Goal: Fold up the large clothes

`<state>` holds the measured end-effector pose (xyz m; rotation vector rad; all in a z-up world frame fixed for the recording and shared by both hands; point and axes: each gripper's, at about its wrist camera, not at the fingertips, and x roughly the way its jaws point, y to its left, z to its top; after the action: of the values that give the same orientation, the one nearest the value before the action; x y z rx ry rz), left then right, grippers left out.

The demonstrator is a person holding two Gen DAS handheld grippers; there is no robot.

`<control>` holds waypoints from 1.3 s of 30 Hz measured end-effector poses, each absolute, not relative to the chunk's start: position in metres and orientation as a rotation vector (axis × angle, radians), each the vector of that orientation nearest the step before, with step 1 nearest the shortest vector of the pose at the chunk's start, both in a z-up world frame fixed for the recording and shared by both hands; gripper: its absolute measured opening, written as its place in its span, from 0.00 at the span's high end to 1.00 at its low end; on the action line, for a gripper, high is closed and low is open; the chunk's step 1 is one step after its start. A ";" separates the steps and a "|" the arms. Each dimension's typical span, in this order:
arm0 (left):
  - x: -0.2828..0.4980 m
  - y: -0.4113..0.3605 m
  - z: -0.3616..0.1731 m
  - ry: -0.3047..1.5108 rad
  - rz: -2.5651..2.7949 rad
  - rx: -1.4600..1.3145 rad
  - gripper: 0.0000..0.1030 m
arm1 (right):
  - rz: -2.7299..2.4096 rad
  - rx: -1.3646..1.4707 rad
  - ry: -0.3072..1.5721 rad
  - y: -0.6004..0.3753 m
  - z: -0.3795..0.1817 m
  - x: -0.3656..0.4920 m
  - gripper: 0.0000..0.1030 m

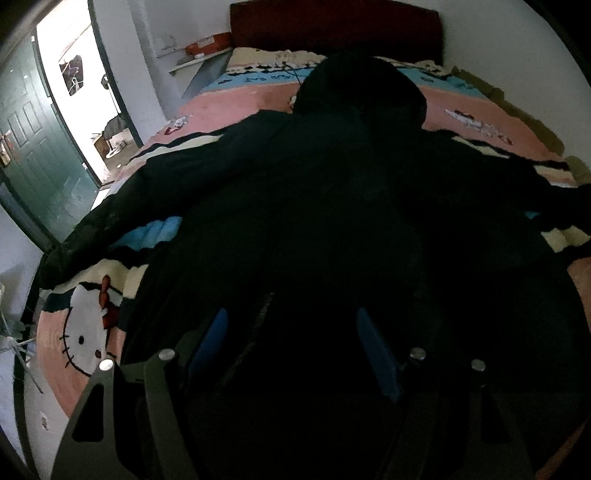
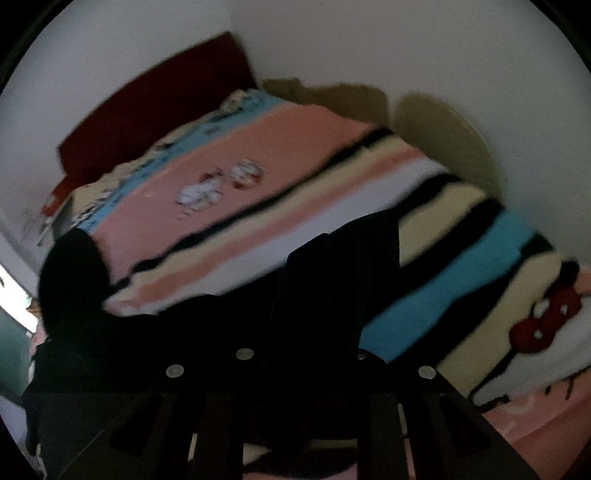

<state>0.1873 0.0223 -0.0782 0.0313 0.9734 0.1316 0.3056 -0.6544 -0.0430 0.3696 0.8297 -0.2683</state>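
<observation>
While right tongs [image 2: 301, 373] pinch the jacket's [image 1: 332, 206] sleeve edge [image 2: 343, 266], bedspread [image 2: 258, 162] lies bare beyond.

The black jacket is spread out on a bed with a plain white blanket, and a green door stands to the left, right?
Not quite: in the left wrist view the black jacket lies on a striped pink, blue and cream cartoon-cat blanket, not plain white. The green door is there.

One large black hooded jacket [image 1: 332, 192] lies spread on one bed covered by a single pink, blue and cream striped cartoon-cat blanket [image 1: 240, 107]. One dark red headboard [image 1: 336, 26], one green panelled door [image 1: 40, 147] and two grippers, the left gripper [image 1: 291, 332] and the right gripper [image 2: 301, 354], are in view.
</observation>
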 end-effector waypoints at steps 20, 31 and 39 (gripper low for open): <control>0.130 0.120 -0.032 0.833 0.177 -0.030 0.31 | 0.176 0.207 0.697 -0.378 0.096 0.321 0.85; 0.104 0.203 -0.030 0.780 0.257 -0.110 0.31 | 0.307 0.067 0.792 -0.218 0.074 0.318 0.85; 0.093 0.244 -0.047 0.796 0.286 -0.151 0.31 | 0.339 -0.027 0.896 -0.143 0.022 0.318 0.84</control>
<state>0.0934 0.2436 -0.0472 -0.1514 0.7956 0.2862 0.3179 -0.1435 0.0216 -0.0274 0.8958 0.3386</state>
